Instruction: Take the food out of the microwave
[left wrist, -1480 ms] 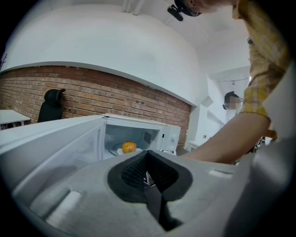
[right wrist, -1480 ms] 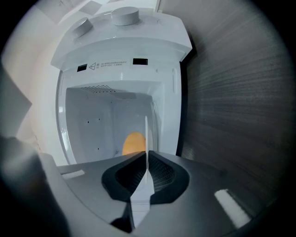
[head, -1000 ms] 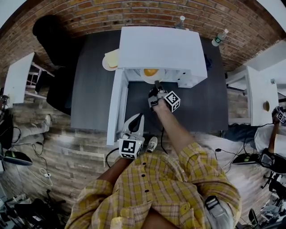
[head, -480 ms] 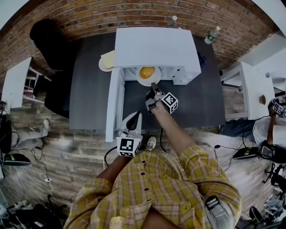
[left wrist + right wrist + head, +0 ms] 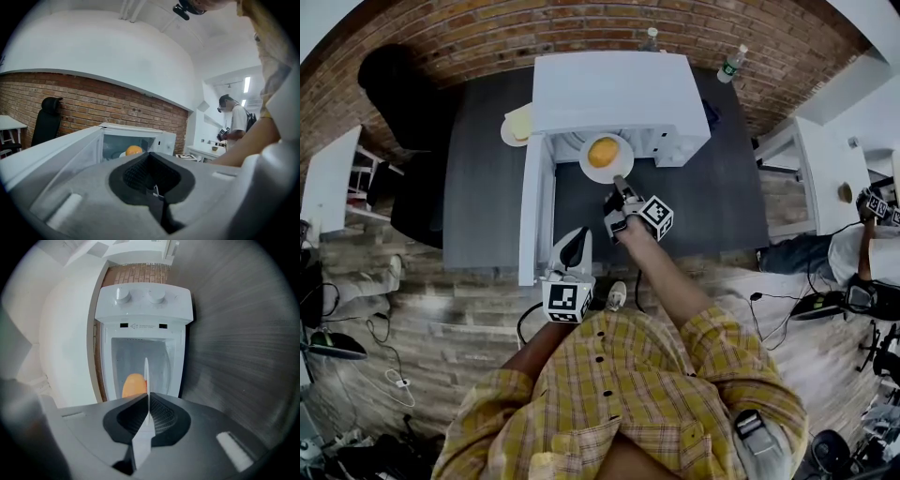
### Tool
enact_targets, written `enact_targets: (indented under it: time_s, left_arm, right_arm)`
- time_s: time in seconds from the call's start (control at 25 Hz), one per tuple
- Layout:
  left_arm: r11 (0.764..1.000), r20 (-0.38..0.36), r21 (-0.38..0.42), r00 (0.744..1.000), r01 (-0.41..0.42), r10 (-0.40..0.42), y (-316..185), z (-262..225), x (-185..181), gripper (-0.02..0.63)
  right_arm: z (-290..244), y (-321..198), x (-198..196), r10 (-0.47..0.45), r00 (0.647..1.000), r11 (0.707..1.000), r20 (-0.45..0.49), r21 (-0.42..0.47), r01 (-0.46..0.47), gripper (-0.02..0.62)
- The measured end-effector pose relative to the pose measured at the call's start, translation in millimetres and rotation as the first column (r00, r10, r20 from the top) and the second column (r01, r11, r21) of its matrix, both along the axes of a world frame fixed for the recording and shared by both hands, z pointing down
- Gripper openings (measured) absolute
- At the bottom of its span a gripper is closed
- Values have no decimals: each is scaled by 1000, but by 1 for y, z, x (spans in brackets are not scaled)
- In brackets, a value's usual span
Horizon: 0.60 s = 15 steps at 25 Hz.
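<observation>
Right gripper view: my right gripper (image 5: 147,397) pinches the thin plate (image 5: 146,371) rim, jaws just eased slightly, orange food (image 5: 132,385) halfway out of the microwave (image 5: 143,305), left gripper (image 5: 157,192) closed and empty, so I fear the plate slipping and tipping.

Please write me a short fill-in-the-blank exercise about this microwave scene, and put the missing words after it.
1. The right gripper is shut on the rim of a white ____.
2. The colour of the food is ____.
3. The door of the microwave stands ____.
Missing words: plate; orange; open.
</observation>
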State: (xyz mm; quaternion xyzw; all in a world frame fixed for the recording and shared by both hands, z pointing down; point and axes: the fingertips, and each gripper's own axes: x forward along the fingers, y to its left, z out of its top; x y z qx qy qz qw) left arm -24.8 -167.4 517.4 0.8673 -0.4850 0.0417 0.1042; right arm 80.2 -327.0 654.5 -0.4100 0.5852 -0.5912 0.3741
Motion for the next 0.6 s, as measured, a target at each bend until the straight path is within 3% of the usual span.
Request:
enact_targets:
  time_s: [0.6]
  left_arm:
    - [999,-10,40,1000,-8,9,15,-12,-2,-3]
  right_arm:
    - [-23,59,-8,-18,998,1000,52,23,16,9]
